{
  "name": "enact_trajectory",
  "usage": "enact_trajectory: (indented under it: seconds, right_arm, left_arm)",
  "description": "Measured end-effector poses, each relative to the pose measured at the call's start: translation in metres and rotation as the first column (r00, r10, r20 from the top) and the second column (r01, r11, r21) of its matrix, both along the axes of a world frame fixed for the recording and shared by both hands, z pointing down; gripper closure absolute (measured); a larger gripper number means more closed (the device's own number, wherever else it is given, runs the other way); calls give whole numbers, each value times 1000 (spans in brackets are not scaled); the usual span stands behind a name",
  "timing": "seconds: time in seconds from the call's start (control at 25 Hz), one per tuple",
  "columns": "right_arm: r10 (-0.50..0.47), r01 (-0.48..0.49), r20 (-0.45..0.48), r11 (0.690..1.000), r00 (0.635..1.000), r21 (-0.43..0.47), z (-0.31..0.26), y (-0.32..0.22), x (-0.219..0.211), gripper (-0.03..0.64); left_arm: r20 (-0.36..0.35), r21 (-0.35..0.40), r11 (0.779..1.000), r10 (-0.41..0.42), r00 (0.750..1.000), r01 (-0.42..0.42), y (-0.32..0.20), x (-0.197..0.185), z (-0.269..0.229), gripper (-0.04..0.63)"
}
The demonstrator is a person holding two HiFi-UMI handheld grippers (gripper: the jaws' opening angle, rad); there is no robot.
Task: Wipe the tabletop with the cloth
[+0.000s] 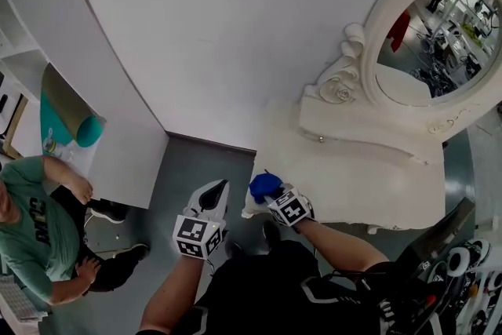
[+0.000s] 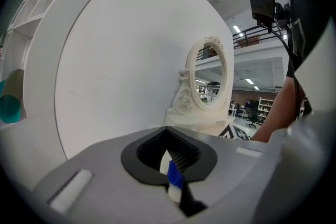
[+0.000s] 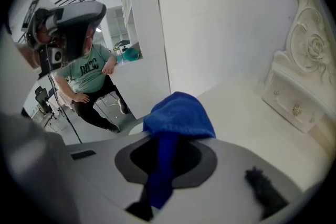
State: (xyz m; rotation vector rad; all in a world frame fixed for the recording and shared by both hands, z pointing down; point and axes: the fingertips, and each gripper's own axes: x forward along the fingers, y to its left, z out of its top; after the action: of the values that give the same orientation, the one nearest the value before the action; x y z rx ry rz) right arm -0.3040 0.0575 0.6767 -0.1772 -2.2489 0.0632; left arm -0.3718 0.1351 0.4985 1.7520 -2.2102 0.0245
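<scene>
Jaws of the right gripper (image 1: 276, 196) are clamped on the blue cloth (image 3: 178, 113), which bunches out past their tips over the near-left corner of the white tabletop (image 1: 369, 176). From there the bare top runs right and far toward the mirror (image 1: 439, 35), so the wipe likely sweeps rightward. Left gripper (image 1: 213, 194), closed on nothing, hangs left of the table.

The white tabletop (image 1: 353, 184) carries an ornate oval mirror (image 1: 427, 43) standing on a low drawer base (image 1: 369, 129).
</scene>
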Motion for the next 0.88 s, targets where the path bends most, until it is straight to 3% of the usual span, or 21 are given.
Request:
enact_trajectory:
  seconds: [0.32, 0.4, 0.6, 0.72, 0.88]
  right_arm:
    - [-17, 10, -53, 991, 998, -132, -2, 16, 22, 563]
    - [31, -34, -18, 988, 999, -151, -14, -4, 15, 563]
    - [195, -188, 117, 980, 974, -72, -47, -99, -21, 563]
    - [265, -264, 111, 964, 958, -24, -47, -148, -34, 563]
    - [289, -290, 71, 957, 955, 13, -27, -183, -49, 563]
  left_arm:
    - [11, -4, 1000, 29, 1000, -29, -8, 12, -2, 589]
    - [12, -3, 999, 41, 999, -41, -9, 15, -2, 589]
    - [17, -40, 999, 18, 1000, -17, -16, 12, 1, 589]
    - [27, -50, 999, 17, 999, -15, -24, 11, -4, 589]
    - [44, -81, 996, 24, 999, -21, -29, 11, -3, 589]
